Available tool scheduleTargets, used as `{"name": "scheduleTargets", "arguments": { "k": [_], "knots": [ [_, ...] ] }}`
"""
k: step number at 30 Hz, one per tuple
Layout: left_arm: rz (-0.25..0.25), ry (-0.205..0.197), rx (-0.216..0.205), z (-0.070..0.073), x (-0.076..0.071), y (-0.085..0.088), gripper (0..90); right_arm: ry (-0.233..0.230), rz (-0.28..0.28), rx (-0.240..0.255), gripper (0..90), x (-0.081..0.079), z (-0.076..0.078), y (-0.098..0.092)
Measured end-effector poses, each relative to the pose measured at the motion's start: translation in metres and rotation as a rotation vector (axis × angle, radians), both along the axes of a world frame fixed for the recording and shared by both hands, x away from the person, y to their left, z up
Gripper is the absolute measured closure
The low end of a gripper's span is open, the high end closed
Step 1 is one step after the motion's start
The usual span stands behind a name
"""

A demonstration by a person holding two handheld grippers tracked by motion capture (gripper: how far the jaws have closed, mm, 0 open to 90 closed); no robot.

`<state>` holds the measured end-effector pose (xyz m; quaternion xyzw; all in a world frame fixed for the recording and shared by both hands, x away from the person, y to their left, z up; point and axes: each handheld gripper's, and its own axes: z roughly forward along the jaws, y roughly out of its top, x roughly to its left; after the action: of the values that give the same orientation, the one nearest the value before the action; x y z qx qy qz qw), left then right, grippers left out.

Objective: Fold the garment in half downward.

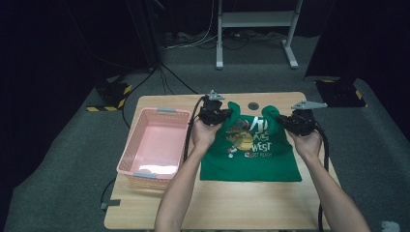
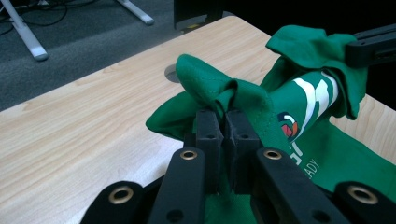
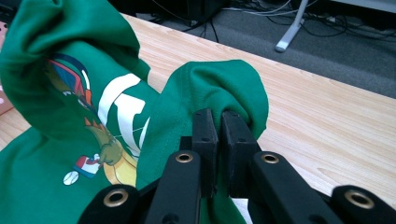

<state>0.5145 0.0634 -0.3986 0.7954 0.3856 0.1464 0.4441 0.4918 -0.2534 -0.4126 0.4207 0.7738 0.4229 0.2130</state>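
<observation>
high view: dark room, grey carpet, a pale wooden worktop (image 1: 251, 203) with a white metal frame (image 1: 256, 29) standing beyond it. a pink basket (image 1: 133, 150) sits at the worktop's left edge. a green t-shirt (image 1: 256, 166) lies at the centre, its lower part flat on the wood, its two upper corners lifted. the left gripper (image 1: 212, 116) holds the upper left corner, the right gripper (image 1: 292, 123) the upper right; each has a grey plate on top and a black cable trailing down. print on the chest: white lettering of which "west" can be read, a cartoon figure beside it, a small red label below that is too small to read. a round dark grommet (image 1: 253, 105) is set in the wood behind the shirt.

left gripper view: the jaws are clamped together on a bunched fold of the green cloth (image 2: 219, 91). part of the print is seen close, with grey letters "ady" lower down, which the high view does not resolve. the other gripper's black body (image 2: 373, 46) shows at the upper right, against the cloth.

right gripper view: the jaws are pressed together on a rounded fold of cloth (image 3: 219, 88). the cartoon figure, with a white ball near its foot, shows at the left; the pink basket's corner (image 3: 3, 105) lies at the left edge.
</observation>
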Motion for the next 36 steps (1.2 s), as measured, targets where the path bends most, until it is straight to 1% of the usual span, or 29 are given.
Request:
{"name": "scheduleTargets", "arguments": {
  "k": [6, 9, 11, 14, 20, 24, 32, 36],
  "knots": [
    [-0.005, -0.014, 0.000, 0.000, -0.006, 0.003, 85.6, -0.010, 0.010, -0.005, 85.0, -0.006, 0.000, 0.002],
    [-0.015, -0.030, 0.009, 0.002, -0.011, 0.003, 85.6, -0.022, 0.014, -0.004, 85.0, -0.010, 0.001, 0.002],
    [-0.021, -0.040, 0.019, 0.003, -0.014, 0.002, 85.5, -0.029, 0.015, -0.012, 84.9, -0.013, 0.002, 0.002],
    [-0.024, -0.039, 0.020, 0.003, -0.016, 0.002, 85.5, -0.036, 0.022, -0.033, 84.8, -0.016, 0.002, 0.004],
    [-0.022, -0.043, 0.009, 0.000, -0.020, 0.005, 85.4, -0.043, 0.032, -0.042, 84.8, -0.020, 0.002, 0.005],
    [-0.027, -0.053, 0.005, 0.000, -0.024, 0.006, 85.3, -0.048, 0.033, -0.034, 84.8, -0.023, 0.002, 0.005],
    [-0.045, -0.065, 0.015, -0.002, -0.032, 0.006, 85.2, -0.053, 0.034, -0.033, 84.7, -0.029, -0.002, 0.002],
    [-0.049, -0.062, 0.012, -0.002, -0.034, 0.006, 85.2, -0.053, 0.038, -0.032, 84.6, -0.031, -0.002, 0.002]
  ]
}}
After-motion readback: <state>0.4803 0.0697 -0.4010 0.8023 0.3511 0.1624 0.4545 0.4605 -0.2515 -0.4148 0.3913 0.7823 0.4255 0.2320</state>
